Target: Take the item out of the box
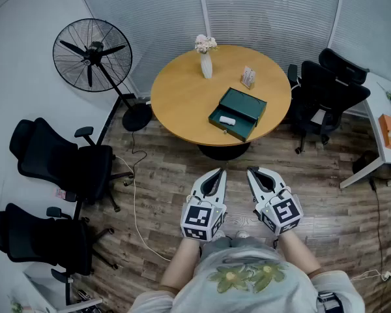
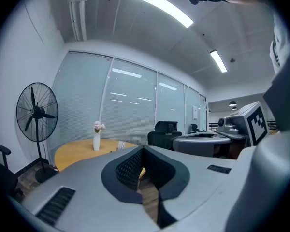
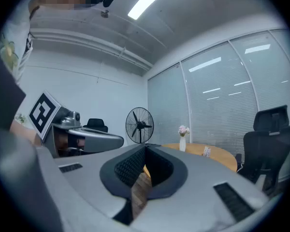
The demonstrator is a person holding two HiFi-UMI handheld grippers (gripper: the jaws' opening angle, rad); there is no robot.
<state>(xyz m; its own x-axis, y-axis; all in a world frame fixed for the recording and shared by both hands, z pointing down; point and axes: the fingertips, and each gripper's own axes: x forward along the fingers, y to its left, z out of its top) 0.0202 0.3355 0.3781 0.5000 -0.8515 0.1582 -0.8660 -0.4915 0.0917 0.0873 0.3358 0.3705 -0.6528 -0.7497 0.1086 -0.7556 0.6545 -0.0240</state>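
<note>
A dark green box lies open on the round wooden table, with a small white item inside it. Both grippers are held close to the person's body, well short of the table. My left gripper is shut with nothing between its jaws. My right gripper is also shut and empty. In both gripper views the jaw tips meet, pointing toward the table and the same table. The box does not show in the gripper views.
A white vase with pink flowers and a small card stand sit on the table. A floor fan stands at the left, black office chairs at the left and another chair at the right. A cable runs over the wooden floor.
</note>
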